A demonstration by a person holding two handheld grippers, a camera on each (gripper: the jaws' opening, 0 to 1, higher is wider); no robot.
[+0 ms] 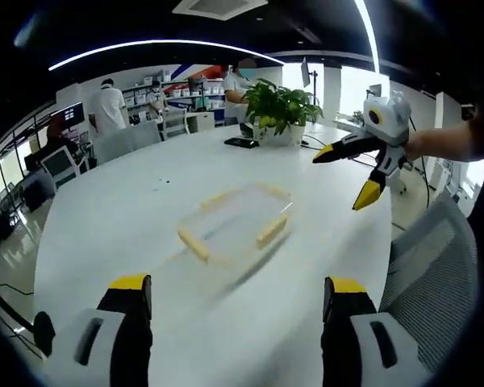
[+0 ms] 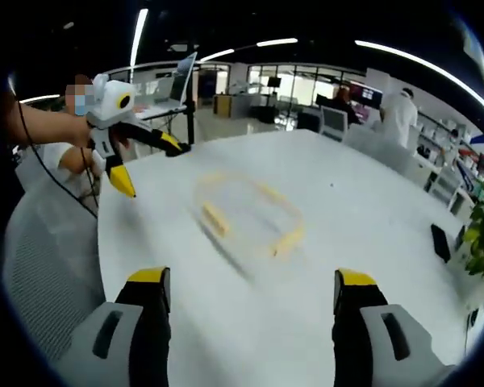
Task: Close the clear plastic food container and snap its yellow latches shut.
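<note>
Still well clear of both tools, clear plastic food container with yellow latches [image 1: 235, 222] sitting mid-way across the white round worktop [image 1: 105, 226], nothing touching it. Left tool [image 1: 238, 310] released, jaws spread wide, empty; seen in the right gripper view up at the left, held in a hand. Right tool [image 2: 250, 310] likewise spread and empty. Likely trouble, as a judgement: light container skidding on the smooth worktop under a one-sided push, or a latch pressed before the lid seats. Hard to make out: motion blur smears the container, so lid position and latch state unreadable. Potted green plant [image 1: 281, 109] and black phone [image 1: 241, 143] lying well beyond.
</note>
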